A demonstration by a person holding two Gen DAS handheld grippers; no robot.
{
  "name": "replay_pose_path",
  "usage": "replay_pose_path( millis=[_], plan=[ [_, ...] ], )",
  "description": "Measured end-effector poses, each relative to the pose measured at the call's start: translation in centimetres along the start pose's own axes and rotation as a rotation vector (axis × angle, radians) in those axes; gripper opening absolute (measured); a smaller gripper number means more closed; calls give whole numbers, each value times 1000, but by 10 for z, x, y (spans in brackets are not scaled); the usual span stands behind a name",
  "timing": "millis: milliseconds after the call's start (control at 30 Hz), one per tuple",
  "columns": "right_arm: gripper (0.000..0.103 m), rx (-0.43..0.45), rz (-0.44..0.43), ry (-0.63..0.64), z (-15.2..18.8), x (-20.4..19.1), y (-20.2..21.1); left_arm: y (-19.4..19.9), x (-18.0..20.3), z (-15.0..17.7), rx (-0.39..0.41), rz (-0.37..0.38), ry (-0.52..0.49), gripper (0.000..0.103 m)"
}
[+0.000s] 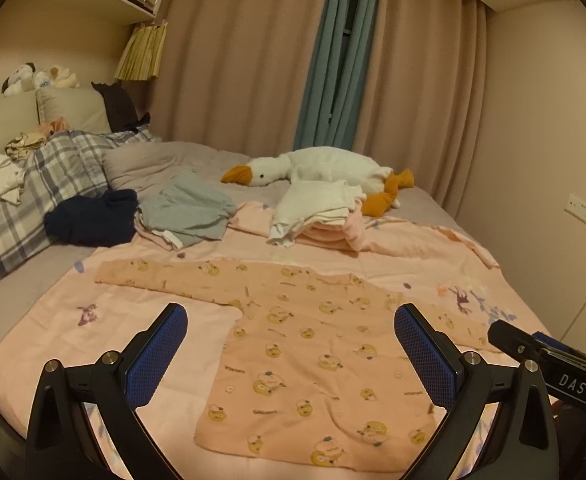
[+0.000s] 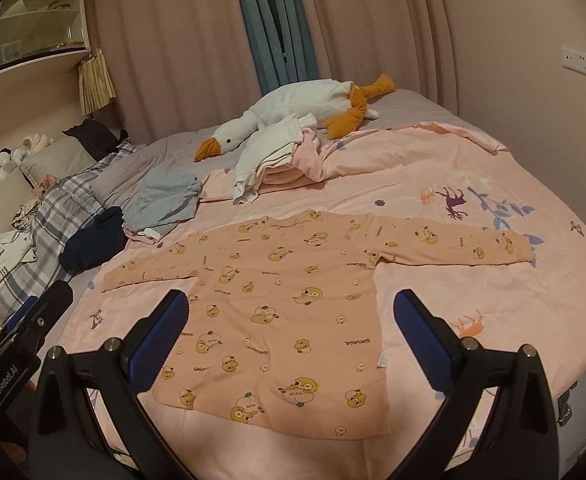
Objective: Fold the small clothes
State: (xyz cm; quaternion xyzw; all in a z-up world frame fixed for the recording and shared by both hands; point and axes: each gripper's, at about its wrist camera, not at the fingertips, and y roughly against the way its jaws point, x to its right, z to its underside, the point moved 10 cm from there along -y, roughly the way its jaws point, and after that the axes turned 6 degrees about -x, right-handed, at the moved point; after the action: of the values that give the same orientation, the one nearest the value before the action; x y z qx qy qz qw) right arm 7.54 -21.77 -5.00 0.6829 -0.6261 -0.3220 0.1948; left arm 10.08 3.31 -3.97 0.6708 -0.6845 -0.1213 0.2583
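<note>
A small peach long-sleeved shirt (image 1: 313,364) with yellow duck prints lies flat on a pink sheet (image 1: 53,332), both sleeves spread out. It also shows in the right wrist view (image 2: 285,312). My left gripper (image 1: 291,320) is open and empty, held above the shirt's lower half. My right gripper (image 2: 291,308) is open and empty, held above the shirt's body. The right gripper's body (image 1: 549,364) shows at the right edge of the left wrist view, and the left gripper's body (image 2: 21,344) at the left edge of the right wrist view.
A folded stack of white and pink clothes (image 1: 317,216) lies beyond the shirt, beside a plush goose (image 1: 325,168). A grey-blue garment (image 1: 189,208) and a dark navy one (image 1: 93,220) lie at the left, near a plaid pillow (image 1: 21,208). Curtains and walls stand behind the bed.
</note>
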Motion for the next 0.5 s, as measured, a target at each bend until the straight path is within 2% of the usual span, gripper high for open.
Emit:
replay_pose_path(
  millis=[500],
  plan=[
    [103, -15, -5, 25, 2, -3, -2, -6, 4, 5, -20, -11, -22, 103]
  ],
)
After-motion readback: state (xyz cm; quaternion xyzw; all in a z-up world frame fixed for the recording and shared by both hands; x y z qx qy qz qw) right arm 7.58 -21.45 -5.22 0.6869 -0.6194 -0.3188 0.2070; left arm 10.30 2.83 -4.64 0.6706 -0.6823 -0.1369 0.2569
